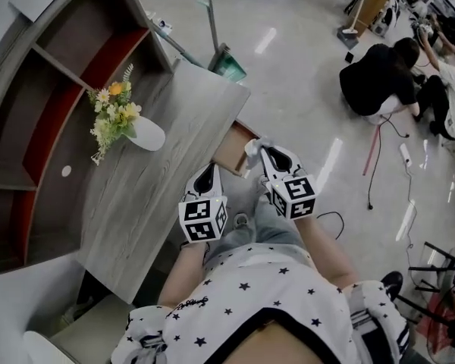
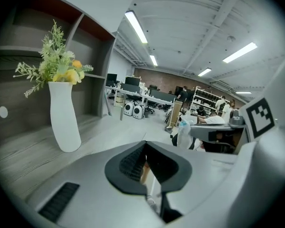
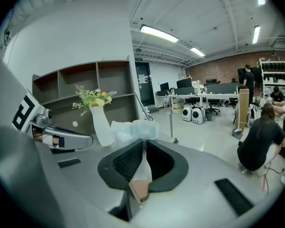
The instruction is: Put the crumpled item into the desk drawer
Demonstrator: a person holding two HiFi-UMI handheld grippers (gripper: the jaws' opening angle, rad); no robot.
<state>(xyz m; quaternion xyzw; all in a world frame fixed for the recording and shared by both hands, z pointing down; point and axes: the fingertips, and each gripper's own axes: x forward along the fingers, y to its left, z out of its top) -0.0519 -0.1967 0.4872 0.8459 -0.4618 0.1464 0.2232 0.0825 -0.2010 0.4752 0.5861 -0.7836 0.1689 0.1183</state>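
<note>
Head view: wad in grip, drawer open, drop not yet made.
Right gripper (image 1: 262,154) is clamped on the crumpled wad (image 1: 253,145) and holds it over the right edge of the open drawer (image 1: 229,154), off the desk's (image 1: 159,173) right side. Left gripper (image 1: 207,174) hangs just left of it, jaws together, nothing in them. Done, by the look of it: pick-up and drawer opening. Left: lower the wad inside, release, probably close the drawer.
</note>
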